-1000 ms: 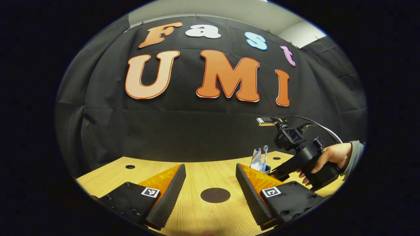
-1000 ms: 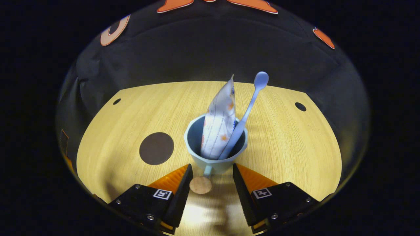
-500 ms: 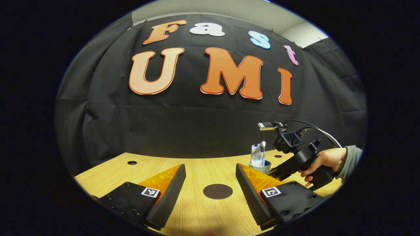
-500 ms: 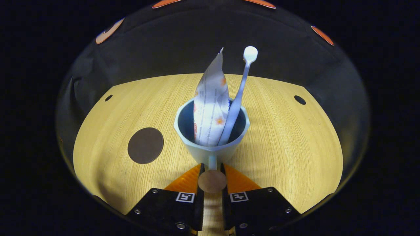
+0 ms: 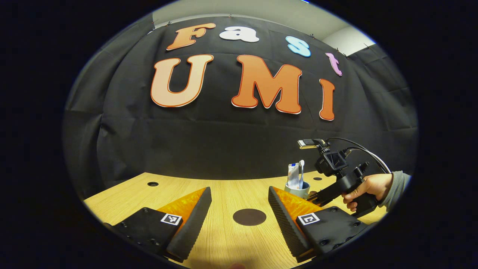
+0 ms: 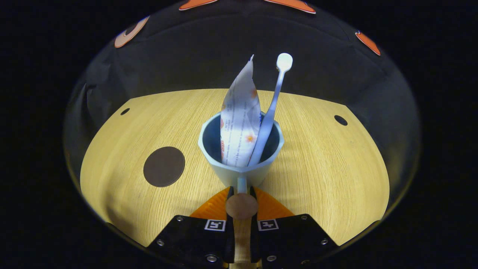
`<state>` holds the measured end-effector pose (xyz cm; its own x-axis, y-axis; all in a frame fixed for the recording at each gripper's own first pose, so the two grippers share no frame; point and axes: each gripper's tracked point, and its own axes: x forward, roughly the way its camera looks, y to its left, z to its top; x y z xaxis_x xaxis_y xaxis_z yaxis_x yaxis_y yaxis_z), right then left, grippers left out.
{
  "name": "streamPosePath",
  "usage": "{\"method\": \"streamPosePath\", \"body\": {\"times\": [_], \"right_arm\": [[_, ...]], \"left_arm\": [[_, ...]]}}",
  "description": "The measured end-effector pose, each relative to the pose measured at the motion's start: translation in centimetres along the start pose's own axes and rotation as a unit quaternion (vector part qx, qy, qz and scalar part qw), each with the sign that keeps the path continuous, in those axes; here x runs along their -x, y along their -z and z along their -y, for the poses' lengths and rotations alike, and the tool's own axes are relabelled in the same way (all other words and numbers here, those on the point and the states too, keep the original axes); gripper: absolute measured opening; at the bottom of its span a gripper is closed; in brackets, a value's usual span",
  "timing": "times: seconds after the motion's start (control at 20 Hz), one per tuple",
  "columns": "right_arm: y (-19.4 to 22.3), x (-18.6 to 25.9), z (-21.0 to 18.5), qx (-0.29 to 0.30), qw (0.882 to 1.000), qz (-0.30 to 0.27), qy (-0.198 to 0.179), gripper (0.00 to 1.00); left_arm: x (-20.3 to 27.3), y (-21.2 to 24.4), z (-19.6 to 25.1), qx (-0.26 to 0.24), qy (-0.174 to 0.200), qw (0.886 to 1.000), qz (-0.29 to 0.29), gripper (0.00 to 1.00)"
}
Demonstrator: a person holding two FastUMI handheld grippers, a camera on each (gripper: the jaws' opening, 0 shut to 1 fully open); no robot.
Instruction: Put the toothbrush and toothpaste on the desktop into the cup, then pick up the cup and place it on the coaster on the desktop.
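Right hand-held gripper (image 6: 242, 207) pinches the cup (image 6: 241, 149) by its handle. Coaster (image 6: 164, 166) lies on the bench (image 6: 328, 164) ahead-left, nothing between. Left hand-held gripper (image 5: 239, 213) is spread, holding nothing

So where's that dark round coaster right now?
In the right gripper view the coaster lies flat on the desktop, left of the cup; in the left gripper view it sits ahead between the fingers.

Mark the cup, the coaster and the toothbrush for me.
cup (image 6: 239, 172), right gripper view, front wall below the rim
coaster (image 6: 164, 166), right gripper view, centre of the dark disc
toothbrush (image 6: 284, 61), right gripper view, rounded top end
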<state>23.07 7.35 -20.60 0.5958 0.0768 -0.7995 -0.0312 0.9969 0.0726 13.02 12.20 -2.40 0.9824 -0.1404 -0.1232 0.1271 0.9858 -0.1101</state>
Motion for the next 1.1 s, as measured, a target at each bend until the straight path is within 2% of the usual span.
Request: {"method": "streamPosePath", "body": {"times": [0.4,0.7,1.1], "right_arm": [[-1.1,-0.1,-0.1,-0.005,0.999,0.028,-0.021,0.16],[-1.6,-0.2,-0.2,0.014,0.998,0.047,-0.027,0.16],[-1.9,-0.2,-0.4,0.038,0.996,0.061,-0.059,0.17]], "left_arm": [[0.4,0.3,-0.4,0.001,-0.006,1.0,-0.003,0.97],[0.9,0.2,-0.8,0.0,-0.01,1.0,-0.002,0.97],[2.2,-0.2,-2.6,-0.004,-0.029,1.0,0.003,0.97]]}}
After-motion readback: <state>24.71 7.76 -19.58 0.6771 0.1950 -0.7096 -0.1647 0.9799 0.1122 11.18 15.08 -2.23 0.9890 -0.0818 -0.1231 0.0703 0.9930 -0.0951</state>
